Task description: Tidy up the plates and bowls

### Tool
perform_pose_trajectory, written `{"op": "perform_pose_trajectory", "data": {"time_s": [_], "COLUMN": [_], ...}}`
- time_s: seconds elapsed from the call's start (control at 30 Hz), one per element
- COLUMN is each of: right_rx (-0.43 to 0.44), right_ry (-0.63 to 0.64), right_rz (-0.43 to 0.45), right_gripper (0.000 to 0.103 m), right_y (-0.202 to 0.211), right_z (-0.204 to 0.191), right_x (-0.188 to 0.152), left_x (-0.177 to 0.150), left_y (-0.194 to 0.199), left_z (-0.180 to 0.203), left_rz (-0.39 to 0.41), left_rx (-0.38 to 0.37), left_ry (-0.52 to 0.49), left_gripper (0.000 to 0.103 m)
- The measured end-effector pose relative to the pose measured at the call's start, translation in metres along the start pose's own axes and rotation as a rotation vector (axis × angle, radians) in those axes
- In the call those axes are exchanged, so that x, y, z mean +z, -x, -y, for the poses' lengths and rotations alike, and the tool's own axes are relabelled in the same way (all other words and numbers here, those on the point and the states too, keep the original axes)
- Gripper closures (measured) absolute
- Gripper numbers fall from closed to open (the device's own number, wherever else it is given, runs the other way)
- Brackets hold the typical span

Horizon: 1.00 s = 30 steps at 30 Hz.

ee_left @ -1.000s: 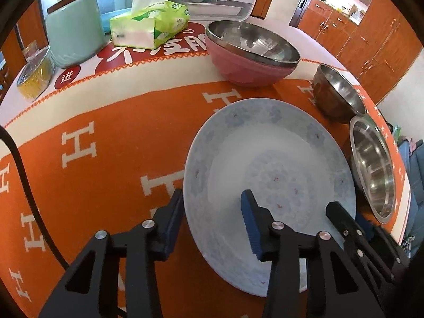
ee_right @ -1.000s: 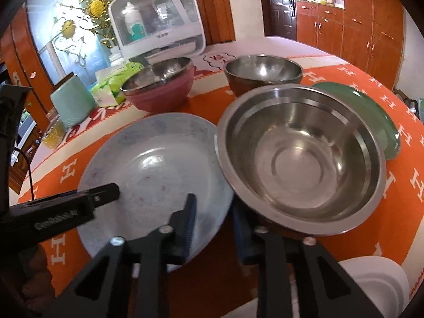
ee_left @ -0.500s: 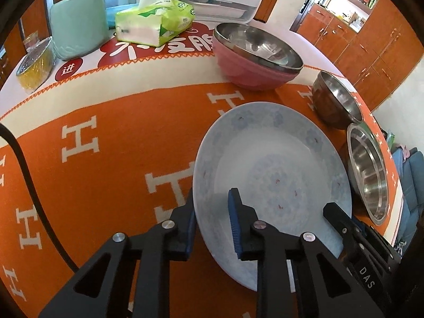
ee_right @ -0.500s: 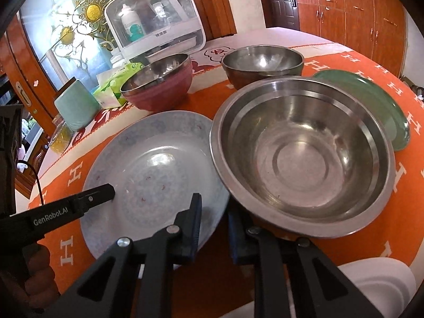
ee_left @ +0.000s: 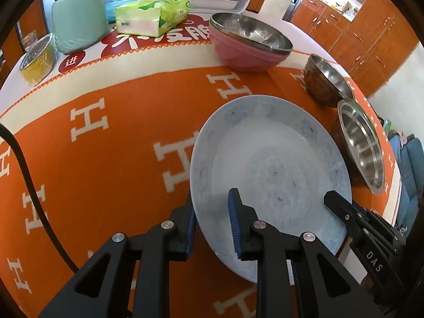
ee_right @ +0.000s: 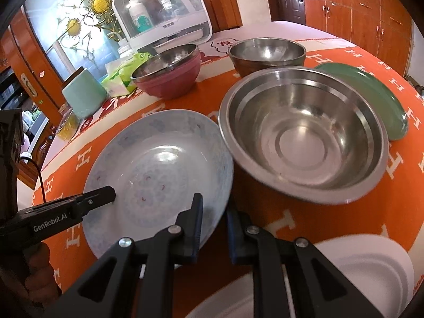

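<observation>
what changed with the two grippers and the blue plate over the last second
Both grippers narrowed onto the pale blue plate: the left gripper straddles its near-left rim, the right gripper its near-right rim. The plate now looks tilted. The steel bowls stayed put.

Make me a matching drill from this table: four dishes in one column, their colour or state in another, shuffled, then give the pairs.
Things:
1. pale blue plate
2. large steel bowl
3. green plate
4. pink bowl

States:
A. lies past the large steel bowl, at the far right of the right wrist view
B. has a steel bowl nested inside it
C. its rim sits between the fingers of both the left gripper and the right gripper
D. stands empty beside the pale blue plate, untouched by either gripper

Pairs: 1-C, 2-D, 3-A, 4-B
</observation>
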State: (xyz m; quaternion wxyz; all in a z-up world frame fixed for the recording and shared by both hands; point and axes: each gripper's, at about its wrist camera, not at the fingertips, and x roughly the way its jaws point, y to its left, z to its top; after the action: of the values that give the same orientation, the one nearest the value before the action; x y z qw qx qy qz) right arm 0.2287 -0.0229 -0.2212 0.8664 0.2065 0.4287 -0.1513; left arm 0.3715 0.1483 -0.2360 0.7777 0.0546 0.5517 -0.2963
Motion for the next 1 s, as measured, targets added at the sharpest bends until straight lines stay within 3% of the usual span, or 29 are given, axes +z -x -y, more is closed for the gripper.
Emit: {"op": "perform_pose_trajectory", "data": {"time_s": [0.43, 1.0], "right_rx": [0.028, 0.011], "right_ry": [0.022, 0.003], "right_rz": [0.012, 0.145], "right_gripper": [0.088, 0.088], "right_y": [0.03, 0.109], "right_z": [-0.015, -0.017], "right_x": [-0.02, -0.044], "left_x": [-0.033, -0.062], "left_y": [0.04, 0.114], "left_z": [-0.003, 0.024], "left_rz": [0.011, 0.119], "left_rx": [0.016, -0.005], "left_ry": [-0.053, -0.14], "left_gripper": [0.082, 0.082]}}
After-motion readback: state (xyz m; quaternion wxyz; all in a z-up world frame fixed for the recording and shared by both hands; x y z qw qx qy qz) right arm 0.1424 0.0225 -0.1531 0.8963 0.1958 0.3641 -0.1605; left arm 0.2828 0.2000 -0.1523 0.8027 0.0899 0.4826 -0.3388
